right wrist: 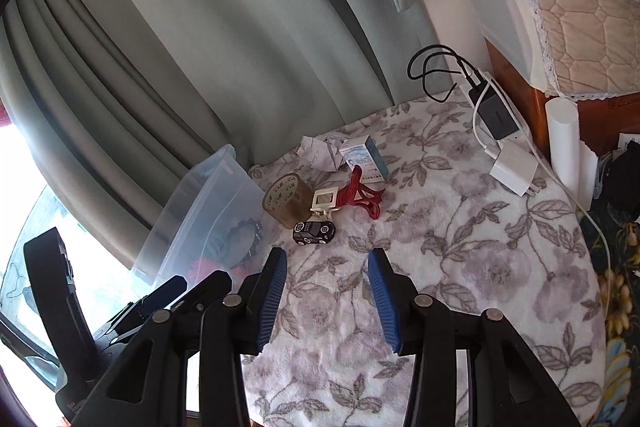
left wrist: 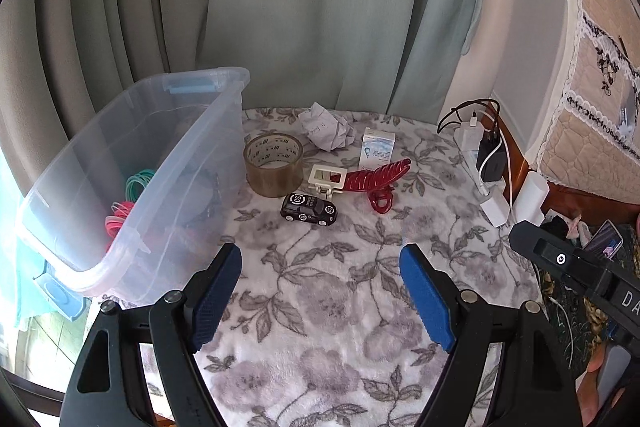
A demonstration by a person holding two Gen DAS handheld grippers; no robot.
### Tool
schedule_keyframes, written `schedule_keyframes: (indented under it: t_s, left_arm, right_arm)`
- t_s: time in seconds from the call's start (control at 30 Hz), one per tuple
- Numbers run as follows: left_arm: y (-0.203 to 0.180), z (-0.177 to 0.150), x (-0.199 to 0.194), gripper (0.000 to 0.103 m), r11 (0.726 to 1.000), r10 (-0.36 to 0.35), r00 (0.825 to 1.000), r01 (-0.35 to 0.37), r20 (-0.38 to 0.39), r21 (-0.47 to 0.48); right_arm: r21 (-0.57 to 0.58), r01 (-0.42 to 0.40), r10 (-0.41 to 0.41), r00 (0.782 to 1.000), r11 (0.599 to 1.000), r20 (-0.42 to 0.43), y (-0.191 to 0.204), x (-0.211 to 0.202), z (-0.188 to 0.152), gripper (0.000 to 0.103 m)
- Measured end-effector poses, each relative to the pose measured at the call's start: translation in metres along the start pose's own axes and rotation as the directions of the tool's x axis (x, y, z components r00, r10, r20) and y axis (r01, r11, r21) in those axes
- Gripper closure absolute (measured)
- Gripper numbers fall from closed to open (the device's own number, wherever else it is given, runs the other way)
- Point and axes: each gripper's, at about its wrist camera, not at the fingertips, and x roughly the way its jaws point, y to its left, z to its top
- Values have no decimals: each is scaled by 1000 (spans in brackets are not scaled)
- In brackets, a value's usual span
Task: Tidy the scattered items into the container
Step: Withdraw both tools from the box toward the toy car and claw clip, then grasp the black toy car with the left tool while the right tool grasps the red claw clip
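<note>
A clear plastic bin (left wrist: 132,187) (right wrist: 200,211) stands at the left of the floral cloth, holding pink and green bands (left wrist: 128,199). Beside it lie a roll of brown tape (left wrist: 274,165) (right wrist: 287,200), a black toy car (left wrist: 309,209) (right wrist: 314,231), a small cream mirror (left wrist: 328,178) (right wrist: 325,200), a red hair claw (left wrist: 378,179) (right wrist: 360,195), a small white-and-blue box (left wrist: 376,147) (right wrist: 366,159) and crumpled paper (left wrist: 328,127) (right wrist: 320,149). My left gripper (left wrist: 320,259) is open and empty, short of the car. My right gripper (right wrist: 328,261) is open and empty just before the car.
A power strip with chargers and cables (left wrist: 486,147) (right wrist: 496,115) lies along the table's right edge, with a white roll (left wrist: 532,195) (right wrist: 564,147) beside it. Curtains (left wrist: 280,7) hang behind. The near floral cloth (left wrist: 320,327) is bare. The other gripper's body (left wrist: 580,267) shows at right.
</note>
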Motion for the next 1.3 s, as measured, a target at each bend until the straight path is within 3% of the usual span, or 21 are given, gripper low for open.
schedule_keyframes:
  t_s: [0.27,0.37,0.5,0.63,0.77,1.07,1.3]
  left_arm:
    - [6,-8,54,21,999,-29,995,27,-91,-24]
    - [9,-7,72,21,999,-32,994,29,-103,-36]
    - [13,-5,100,21,999,-34,993,29,-116,-45]
    - [14,-2,128,21,997,-80,988,77,-130,-33]
    - [11,2,148,21,997,-58,993,62,-103,36]
    - [13,11,194,21,994,-27,993,39,-119,98]
    - [17,17,212,21,994,-19,991,33,-131,103]
  right_arm:
    - [6,31,-30,994,1000,-109,-16,50,-8,57]
    - [15,45,-43,989,999,-140,-23,68,-10,50]
    - [17,58,-55,983,998,-175,-31,89,-11,49]
    - [4,65,-63,981,998,-183,-36,105,-5,49]
    - [-10,67,-67,980,998,-189,-41,124,2,49]
    - [-62,68,-80,977,996,-198,-36,169,28,49]
    - [-85,68,-83,980,994,-181,-32,193,42,49]
